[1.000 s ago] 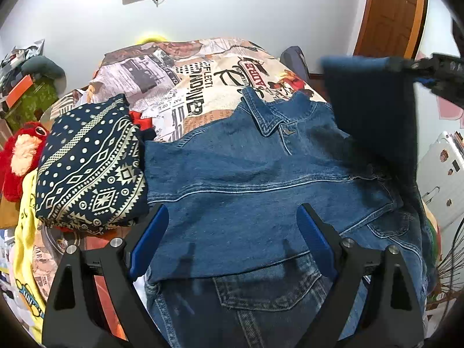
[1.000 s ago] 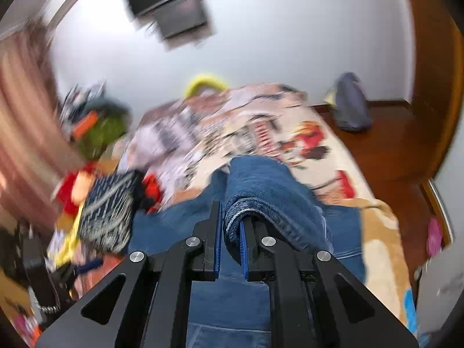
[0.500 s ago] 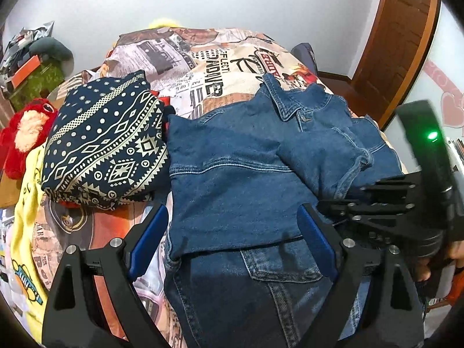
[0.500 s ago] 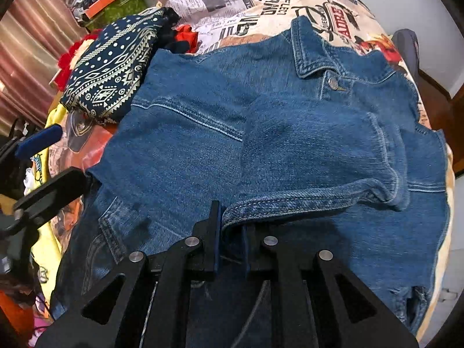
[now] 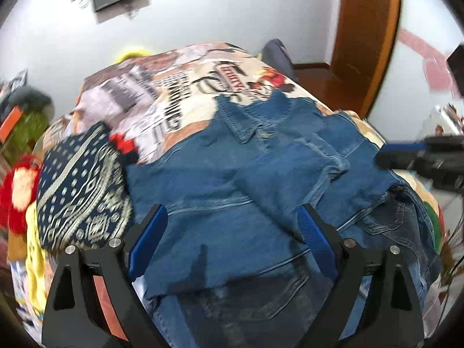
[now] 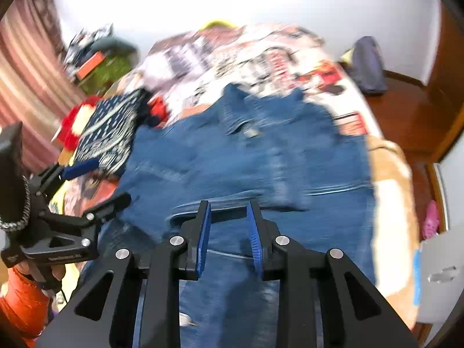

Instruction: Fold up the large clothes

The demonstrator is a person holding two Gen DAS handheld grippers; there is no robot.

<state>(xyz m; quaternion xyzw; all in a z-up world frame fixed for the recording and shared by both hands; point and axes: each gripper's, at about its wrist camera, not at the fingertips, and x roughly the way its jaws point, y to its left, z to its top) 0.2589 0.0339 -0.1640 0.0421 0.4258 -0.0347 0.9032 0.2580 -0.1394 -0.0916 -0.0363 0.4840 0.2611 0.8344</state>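
We see the right gripper (image 6: 229, 229), jaws just opening with nothing between, and the wide-open left gripper (image 5: 230, 239) above the denim jacket (image 5: 232, 203).

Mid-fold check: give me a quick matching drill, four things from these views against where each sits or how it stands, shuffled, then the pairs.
Things:
1. denim jacket
2. patterned navy cloth
3. left gripper
4. right gripper

Places or states:
A. folded in a pile, just left of the jacket
B. jaws spread wide over the jacket, holding nothing
C. spread on the printed bedcover, one sleeve folded in across it
D. jaws have just been opening, a small gap, no cloth pinched between them

Pairs: 1-C, 2-A, 3-B, 4-D
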